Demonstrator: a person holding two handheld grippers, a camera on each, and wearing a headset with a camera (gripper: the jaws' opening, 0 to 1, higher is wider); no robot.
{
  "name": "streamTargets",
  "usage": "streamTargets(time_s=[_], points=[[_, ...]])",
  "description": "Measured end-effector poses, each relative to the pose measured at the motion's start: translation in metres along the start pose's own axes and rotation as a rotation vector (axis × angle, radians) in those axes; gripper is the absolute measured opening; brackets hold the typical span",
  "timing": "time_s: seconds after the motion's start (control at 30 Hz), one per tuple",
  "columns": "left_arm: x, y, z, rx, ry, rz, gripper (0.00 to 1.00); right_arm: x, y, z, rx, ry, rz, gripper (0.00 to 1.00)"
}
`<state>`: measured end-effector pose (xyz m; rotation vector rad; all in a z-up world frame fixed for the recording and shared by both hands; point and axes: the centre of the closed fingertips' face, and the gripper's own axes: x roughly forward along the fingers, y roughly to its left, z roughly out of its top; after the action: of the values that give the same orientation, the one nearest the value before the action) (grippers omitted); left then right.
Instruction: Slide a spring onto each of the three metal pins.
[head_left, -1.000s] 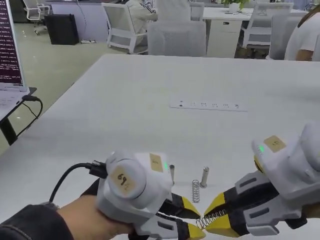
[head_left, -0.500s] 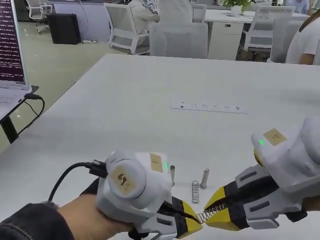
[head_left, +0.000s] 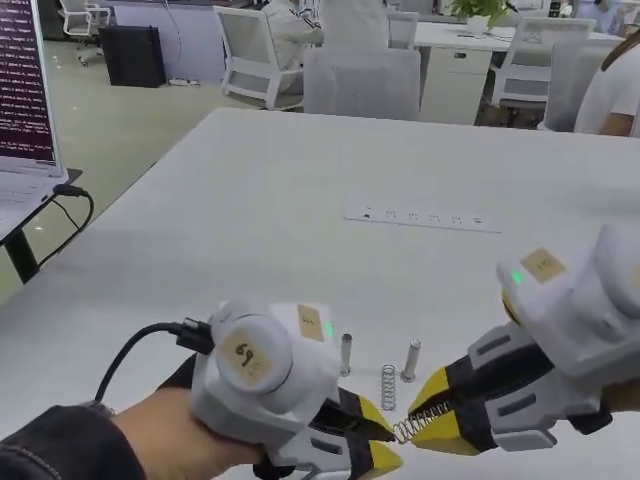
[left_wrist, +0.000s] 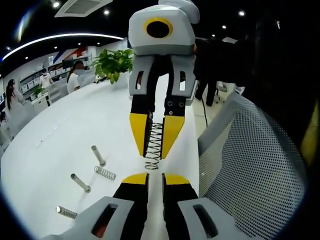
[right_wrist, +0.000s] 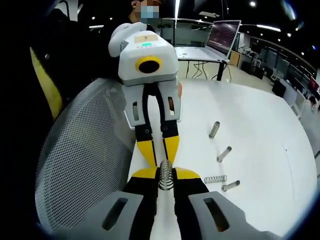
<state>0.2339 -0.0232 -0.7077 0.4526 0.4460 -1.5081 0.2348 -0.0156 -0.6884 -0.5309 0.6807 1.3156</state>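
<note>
My right gripper (head_left: 418, 425) is shut on a thin steel spring (head_left: 408, 426) and holds it level just above the table's near edge. The same spring (right_wrist: 165, 175) sits between its yellow jaws in the right gripper view. My left gripper (head_left: 380, 437) faces it tip to tip, its jaws a narrow gap apart with nothing in them. The held spring's free end (left_wrist: 152, 164) hangs just ahead of my left gripper (left_wrist: 155, 179). Two upright metal pins (head_left: 346, 352) (head_left: 410, 359) stand on the white table, with a second spring (head_left: 388, 386) between them. Three pins appear in the left gripper view (left_wrist: 98, 155) (left_wrist: 80, 182) (left_wrist: 66, 212).
A white power strip (head_left: 422, 215) lies mid-table, beyond the pins. A laptop (head_left: 22, 95) stands on a side desk at the left. Office chairs and people are behind the table. A grey mesh chair back (left_wrist: 252, 165) is close behind the table's near edge.
The left gripper's jaws, drawn together at the spring's free end half a second ago, now stand slightly apart and lower. The right gripper has kept its hold on the spring.
</note>
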Motion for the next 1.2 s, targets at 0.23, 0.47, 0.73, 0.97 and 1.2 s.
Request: streamTargets(time_s=[0.23, 0.47, 0.73, 0.97, 1.2], points=[[-0.008, 0.002, -0.002, -0.058, -0.005, 0.013, 0.19, -0.003, -0.007, 0.001, -0.024, 0.028, -0.004, 0.09], [-0.02, 0.001, -0.01, -0.106, 0.008, 0.0, 0.38, -0.002, -0.009, 0.001, -0.028, 0.039, -0.004, 0.09], [-0.034, 0.008, -0.022, -0.135, 0.018, 0.022, 0.53, -0.001, -0.01, 0.0, -0.029, 0.048, -0.003, 0.09], [-0.051, 0.016, -0.032, -0.158, 0.008, 0.049, 0.57, -0.001, -0.018, 0.001, -0.031, 0.063, -0.005, 0.09], [-0.066, 0.024, -0.035, -0.189, -0.027, 0.091, 0.61, -0.005, -0.03, 0.008, -0.046, 0.08, -0.011, 0.09]])
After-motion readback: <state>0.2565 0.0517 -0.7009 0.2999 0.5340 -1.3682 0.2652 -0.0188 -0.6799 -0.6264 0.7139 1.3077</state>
